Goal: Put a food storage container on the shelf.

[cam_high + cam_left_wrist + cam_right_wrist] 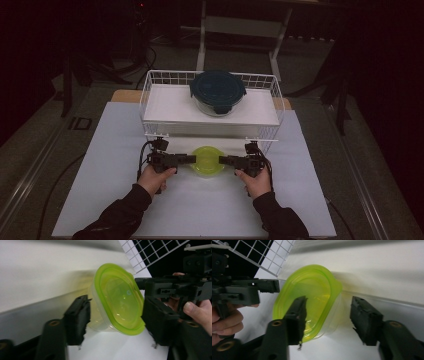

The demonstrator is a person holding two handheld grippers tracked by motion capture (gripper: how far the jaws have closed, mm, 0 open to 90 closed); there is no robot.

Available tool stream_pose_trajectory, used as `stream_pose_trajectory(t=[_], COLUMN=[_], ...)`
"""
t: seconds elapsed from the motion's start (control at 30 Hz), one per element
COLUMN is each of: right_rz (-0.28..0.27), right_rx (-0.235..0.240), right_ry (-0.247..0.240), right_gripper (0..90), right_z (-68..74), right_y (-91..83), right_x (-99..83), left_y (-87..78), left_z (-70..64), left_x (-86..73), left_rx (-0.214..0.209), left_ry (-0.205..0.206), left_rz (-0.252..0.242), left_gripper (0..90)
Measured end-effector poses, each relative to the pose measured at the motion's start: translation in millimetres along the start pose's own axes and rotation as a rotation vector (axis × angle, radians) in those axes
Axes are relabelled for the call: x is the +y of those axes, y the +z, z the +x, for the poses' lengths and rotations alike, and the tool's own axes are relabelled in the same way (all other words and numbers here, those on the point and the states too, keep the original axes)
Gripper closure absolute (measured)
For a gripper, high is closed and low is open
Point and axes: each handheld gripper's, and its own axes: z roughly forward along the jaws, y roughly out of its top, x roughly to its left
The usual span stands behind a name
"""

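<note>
Bracketing the green-lidded container (209, 161) at table centre, six o'clock of the wire basket (150, 95); left gripper (192, 159) and right gripper (222, 160) both gaping, unclamped. Next, probably: closing both, lifting level.

Black hand-held grippers (192, 159) (222, 160), blocky jaws, brass-ringed screw holes, black cables; dark long sleeves (120, 215).
</note>
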Motion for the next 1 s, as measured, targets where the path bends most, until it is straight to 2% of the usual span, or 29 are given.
stream_pose_trajectory(t=[0.1, 0.13, 0.2, 0.23, 0.4, 0.43, 0.5, 0.67, 0.87, 1.0], right_rz=[0.013, 0.016, 0.024, 0.03, 0.031, 0.038, 0.04, 0.041, 0.035, 0.036], right_rx=[-0.002, -0.008, -0.005, -0.009, -0.013, -0.004, -0.003, 0.012, 0.002, 0.012], right_ry=[0.019, 0.022, 0.023, 0.027, 0.022, 0.021, 0.019, 0.014, -0.012, -0.009], right_gripper=[55.7, 58.0, 60.0, 64.5, 68.3, 71.4, 72.0, 74.4, 76.8, 77.8], right_z=[-1.1, -1.5, -2.2, -2.8, -2.4, -1.9, -0.4, 4.2, 12.1, 13.5], right_y=[1.0, 1.3, 1.9, 2.9, 3.1, 3.1, 3.3, 3.0, 1.5, 0.6], right_x=[-1.3, -1.9, -2.5, -4.8, -6.2, -6.3, -6.4, -7.8, -11.0, -12.3], left_y=[2.7, 3.4, 4.2, 7.6, 10.2, 11.9, 12.7, 9.4, 5.3, 3.9], left_z=[-0.1, -0.4, -0.3, 0.2, 1.3, 0.6, -0.4, 0.5, -4.1, -5.1], left_x=[1.6, 2.2, 2.6, 3.0, 2.6, 2.0, 1.7, 0.4, -5.0, -8.0], left_rx=[0.013, 0.036, 0.031, 0.034, 0.031, 0.025, 0.038, 0.04, 0.056, 0.057], left_ry=[-0.005, 0.005, -0.006, 0.004, -0.01, -0.011, -0.003, -0.028, -0.015, -0.013], left_rz=[0.002, 0.004, 0.005, 0.026, 0.049, 0.062, 0.072, 0.099, 0.101, 0.097], left_gripper=[48.4, 50.4, 54.6, 57.1, 66.0, 69.3, 70.5, 73.9, 75.5, 76.1])
